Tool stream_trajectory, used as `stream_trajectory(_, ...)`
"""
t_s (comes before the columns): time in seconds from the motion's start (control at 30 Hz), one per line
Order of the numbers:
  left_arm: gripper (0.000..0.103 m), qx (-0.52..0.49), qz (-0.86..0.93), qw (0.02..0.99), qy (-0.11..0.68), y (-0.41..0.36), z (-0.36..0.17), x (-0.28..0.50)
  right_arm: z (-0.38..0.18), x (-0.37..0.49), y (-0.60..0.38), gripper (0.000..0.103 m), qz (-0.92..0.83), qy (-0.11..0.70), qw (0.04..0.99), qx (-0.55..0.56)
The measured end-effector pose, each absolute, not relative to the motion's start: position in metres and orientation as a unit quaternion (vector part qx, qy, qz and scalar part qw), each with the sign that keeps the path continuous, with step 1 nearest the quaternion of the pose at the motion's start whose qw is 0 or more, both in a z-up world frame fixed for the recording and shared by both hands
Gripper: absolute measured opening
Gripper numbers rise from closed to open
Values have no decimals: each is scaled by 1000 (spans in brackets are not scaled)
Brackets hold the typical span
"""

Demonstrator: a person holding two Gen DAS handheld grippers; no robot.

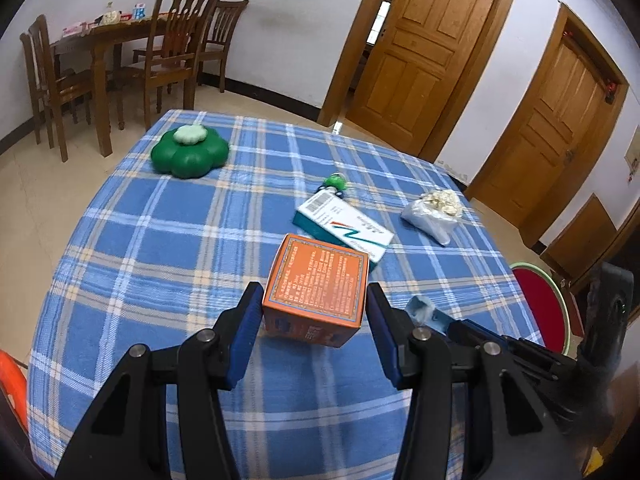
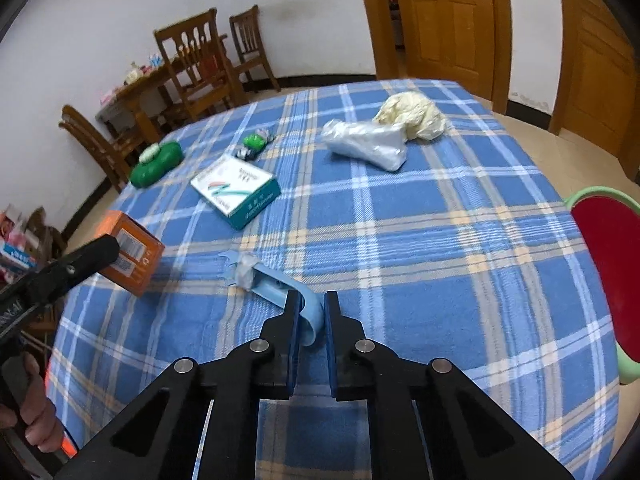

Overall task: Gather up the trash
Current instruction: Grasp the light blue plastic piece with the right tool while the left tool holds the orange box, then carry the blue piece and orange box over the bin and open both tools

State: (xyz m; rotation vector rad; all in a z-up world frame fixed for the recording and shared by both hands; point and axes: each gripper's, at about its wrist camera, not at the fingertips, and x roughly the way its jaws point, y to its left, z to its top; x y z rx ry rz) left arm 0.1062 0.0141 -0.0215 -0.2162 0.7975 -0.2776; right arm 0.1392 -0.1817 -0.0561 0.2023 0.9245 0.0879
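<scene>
Left gripper [image 1: 312, 320] spread wide around the orange box [image 1: 316, 300] at lower centre, pads not quite touching (box sitting square between them). Right gripper [image 2: 312, 316] clamped on the blue plastic hook [image 2: 296, 296], long axis running up-left from the jaws.

White walls [image 1: 288, 8] meet a pale tiled floor [image 1: 24, 168]. A dark wooden dining table [image 1: 104, 36] with chairs [image 1: 176, 40] stands far left; two panelled wooden doors [image 1: 424, 40] (one ajar) stand right.
</scene>
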Motion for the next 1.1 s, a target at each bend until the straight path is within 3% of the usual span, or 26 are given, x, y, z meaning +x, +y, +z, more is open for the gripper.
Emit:
stream_trajectory(0.63,52,-59,-230,892,385,-80,8,109,-3,79,-314,11,-99,373,905,177)
stream_trajectory(1.1,52,7,-325,860,393,-202,14,115,-24,53,-431,14,-215,372,875,222)
